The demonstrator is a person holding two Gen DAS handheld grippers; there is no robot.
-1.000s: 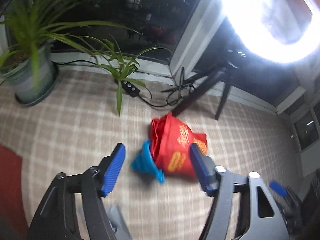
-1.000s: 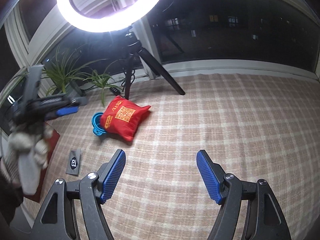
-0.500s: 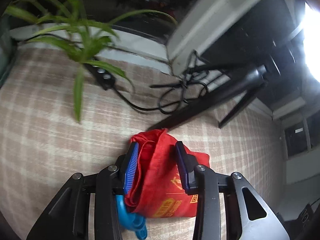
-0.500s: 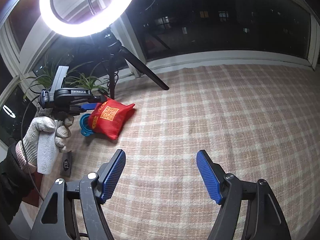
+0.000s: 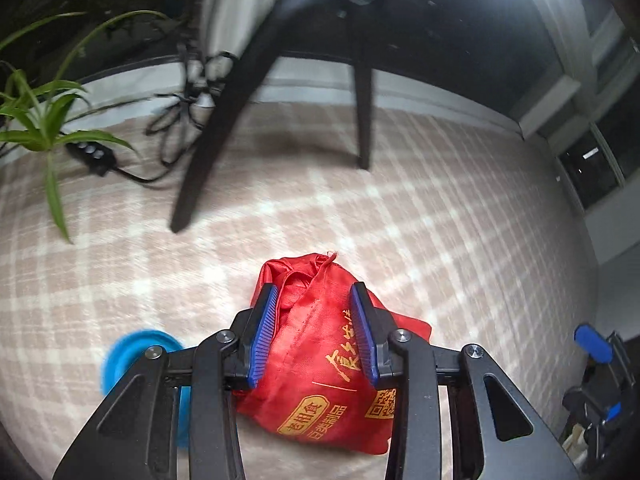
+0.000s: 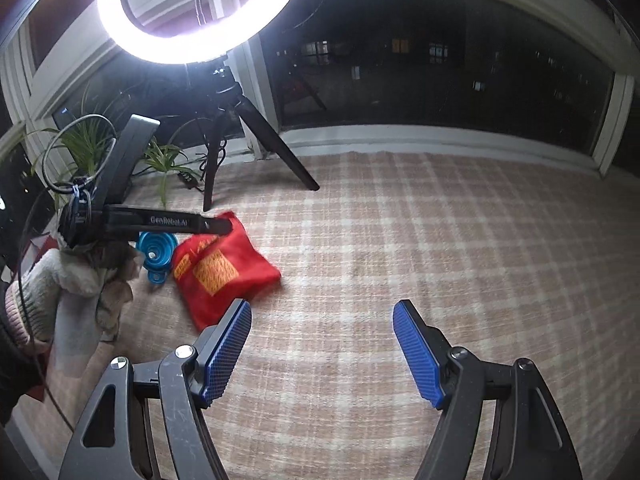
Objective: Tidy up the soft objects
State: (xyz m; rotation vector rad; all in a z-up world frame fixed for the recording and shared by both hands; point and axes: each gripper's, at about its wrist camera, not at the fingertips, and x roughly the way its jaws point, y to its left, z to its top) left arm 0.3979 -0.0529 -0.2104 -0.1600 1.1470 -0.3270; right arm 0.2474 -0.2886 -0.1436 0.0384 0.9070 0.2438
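Since earlier frame: left gripper [image 5: 314,330] closed in, now clamps red bag [image 5: 320,364] neck on plaid mat [image 6: 400,240], toward far-left corner. Right gripper [image 6: 322,350] spread, empty. Step: pickup. Next: lift clear of blue funnel [image 6: 156,250].

One red fabric pouch [image 5: 320,360] with gold printing lies on the plaid-covered floor [image 6: 440,240], low at six o'clock in the left wrist view. One blue funnel [image 6: 156,254] sits just beside it, at nine o'clock of the pouch in the right wrist view. Two tools appear: the left tool [image 5: 316,332] and the right tool [image 6: 322,350], each with two blue-padded fingers. One gloved hand [image 6: 60,284] shows at nine o'clock. One ring light [image 6: 200,8] glows at eleven o'clock on one black tripod [image 6: 224,128]. Two green leafy plants, the larger [image 6: 86,148] and the smaller [image 6: 166,160], stand at ten o'clock. One black cable remote [image 5: 90,156] lies by the leaves.
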